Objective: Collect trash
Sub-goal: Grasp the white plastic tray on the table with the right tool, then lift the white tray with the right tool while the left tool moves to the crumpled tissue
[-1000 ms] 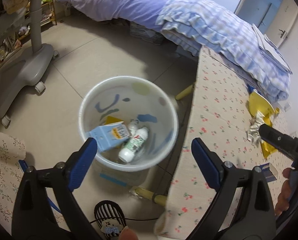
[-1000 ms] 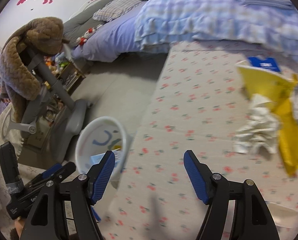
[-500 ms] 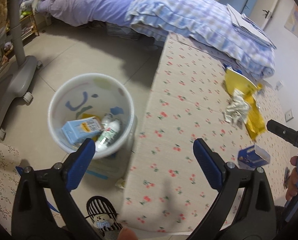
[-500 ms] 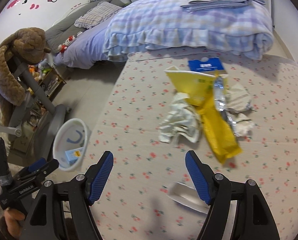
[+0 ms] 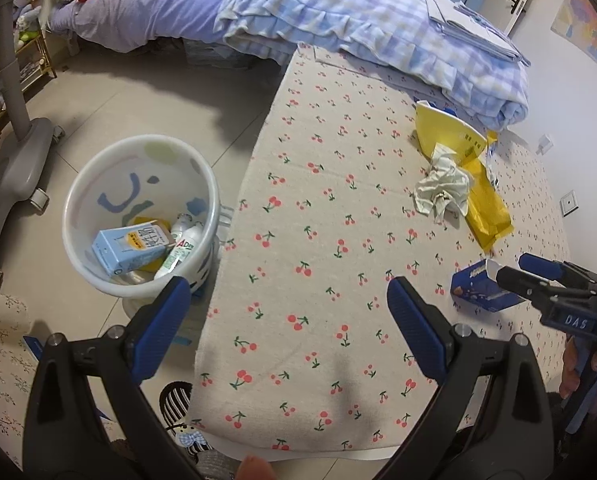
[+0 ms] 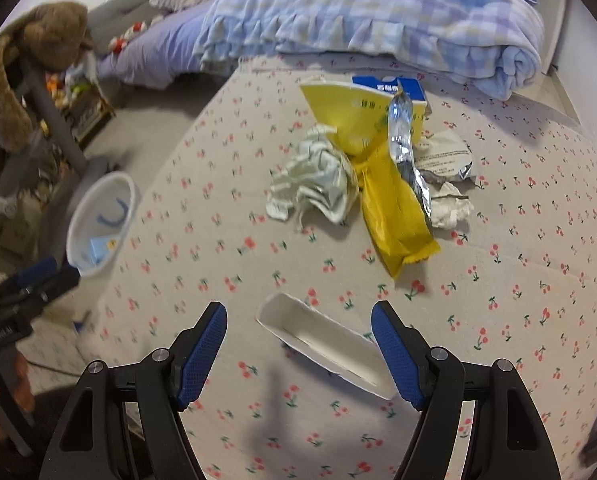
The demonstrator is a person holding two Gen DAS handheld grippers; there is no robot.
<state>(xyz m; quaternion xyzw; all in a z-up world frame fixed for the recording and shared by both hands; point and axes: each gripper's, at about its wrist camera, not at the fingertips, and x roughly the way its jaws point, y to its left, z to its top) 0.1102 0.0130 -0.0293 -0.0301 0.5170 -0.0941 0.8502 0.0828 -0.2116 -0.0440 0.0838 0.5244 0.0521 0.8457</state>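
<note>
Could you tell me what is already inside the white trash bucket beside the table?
In the bucket lie a light blue carton and a white bottle with green lettering, over something yellow. Whatever lies beneath them is covered.

The left wrist view looks from behind the left hand-held gripper (image 5: 288,312), forward and down along its two fingers. It stays high above the near edge of the table (image 5: 318,216), so the cloth lies ahead and the white bin (image 5: 138,216) on the floor is ahead to the left. The right hand-held gripper (image 5: 510,270) enters this view from the right side.

The right wrist view looks from behind the right hand-held gripper (image 6: 298,344), also forward and down, but closer to the table (image 6: 518,264). The open blue box (image 6: 322,346) is just ahead between its fingers.

Both views share the cherry-print cloth, the yellow wrapper (image 5: 484,208) (image 6: 394,208), the crumpled tissue (image 5: 442,188) (image 6: 314,180), the bin (image 6: 98,224) and the bed (image 5: 358,12) (image 6: 378,20) behind.
</note>
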